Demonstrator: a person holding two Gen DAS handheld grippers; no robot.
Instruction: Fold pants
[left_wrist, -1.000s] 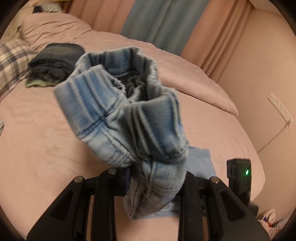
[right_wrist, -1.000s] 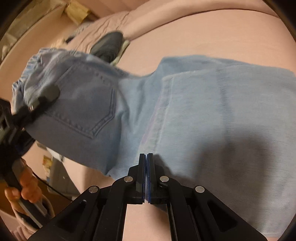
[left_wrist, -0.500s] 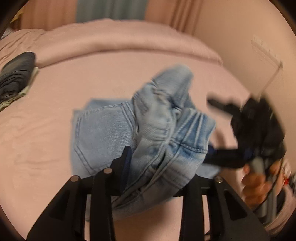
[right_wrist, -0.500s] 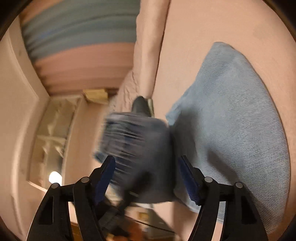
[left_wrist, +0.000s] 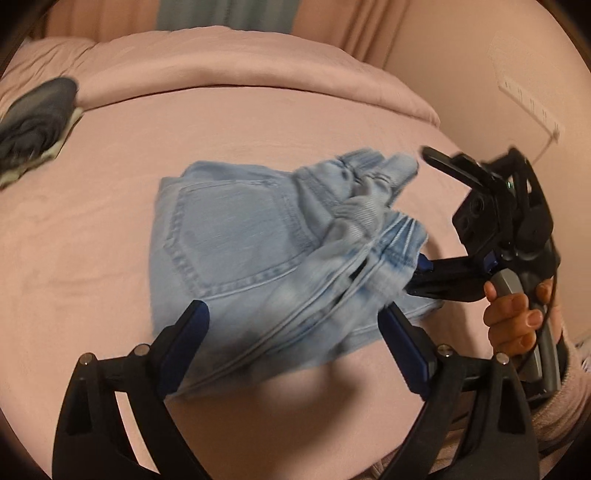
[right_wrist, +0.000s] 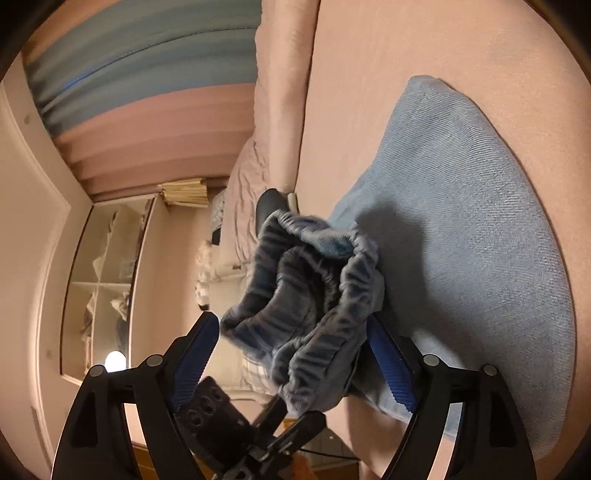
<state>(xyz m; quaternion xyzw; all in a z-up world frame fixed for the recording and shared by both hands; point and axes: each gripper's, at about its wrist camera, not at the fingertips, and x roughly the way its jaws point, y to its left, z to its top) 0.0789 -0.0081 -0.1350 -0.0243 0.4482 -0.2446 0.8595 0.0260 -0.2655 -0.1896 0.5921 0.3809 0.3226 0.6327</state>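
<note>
Light blue jeans (left_wrist: 236, 243) lie folded on the pink bed (left_wrist: 110, 229), back pocket up. The gathered waistband (left_wrist: 373, 206) is bunched at their right end. My left gripper (left_wrist: 295, 347) hovers over the near edge of the jeans. Its jaws are opening wide, with denim below and between them, and the pads do not press on it. My right gripper (right_wrist: 295, 354) is rolled on its side and its jaws are also opening. The rumpled waistband (right_wrist: 314, 295) sits loose between its blue pads. In the left wrist view the right gripper (left_wrist: 423, 208) straddles the waistband.
A hand (left_wrist: 513, 317) holds the right gripper's handle near the bed's right edge. A dark pile of folded clothes (left_wrist: 33, 122) lies at the far left. A rolled duvet (left_wrist: 240, 70) runs along the back. A wall with a power strip (left_wrist: 528, 99) rises at the right. A shelf cabinet (right_wrist: 107, 280) stands beyond the bed.
Both grippers were shut on the jeans and have now let go and spread wide. The raised waistband came down onto the folded legs. The left gripper sank towards the bed and the right one rolled sideways.
</note>
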